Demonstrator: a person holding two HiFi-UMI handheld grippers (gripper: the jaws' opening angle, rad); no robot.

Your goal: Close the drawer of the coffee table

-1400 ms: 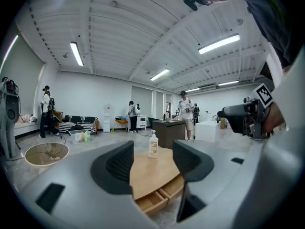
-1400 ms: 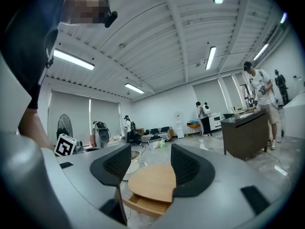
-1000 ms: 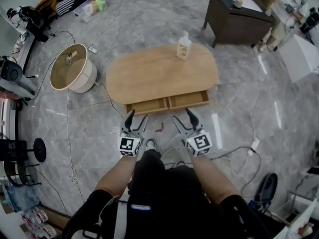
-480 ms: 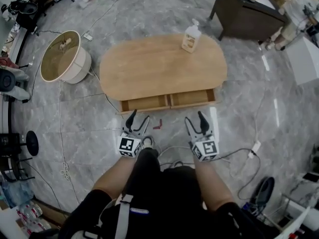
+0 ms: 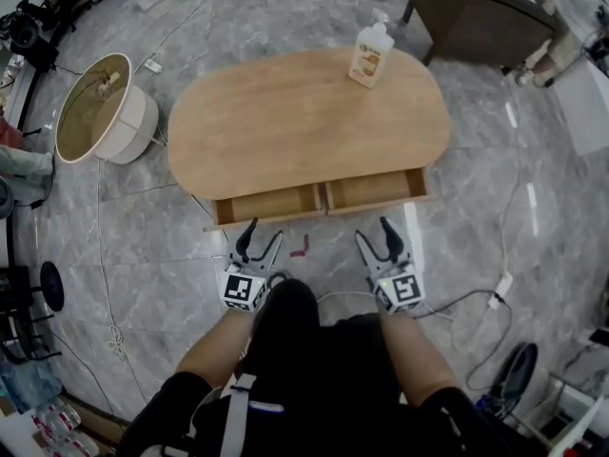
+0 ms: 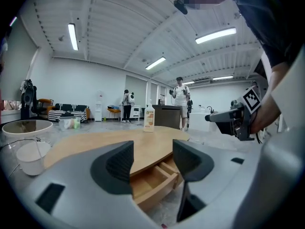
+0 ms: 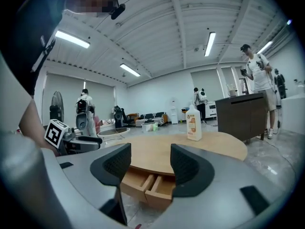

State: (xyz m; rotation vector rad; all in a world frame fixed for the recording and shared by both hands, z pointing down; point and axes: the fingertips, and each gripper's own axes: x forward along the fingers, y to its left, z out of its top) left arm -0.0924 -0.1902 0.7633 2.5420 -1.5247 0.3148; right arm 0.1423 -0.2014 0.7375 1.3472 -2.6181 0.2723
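Two drawers (image 5: 269, 203) pulled out past coffee table (image 5: 304, 112) front edge; bare wood inside. Left gripper (image 5: 264, 234), right gripper (image 5: 374, 234) held near fronts, jaws apart.

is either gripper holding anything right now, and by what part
Nothing is held: left gripper and right gripper are both open and empty, short of the drawer.

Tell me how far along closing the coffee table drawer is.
Done: nothing yet; the drawer stands pulled out from under the coffee table, its inside showing. In hand: the left gripper and right gripper hang just short of its front, jaws apart and empty. To do: meet the front and push it in flush.
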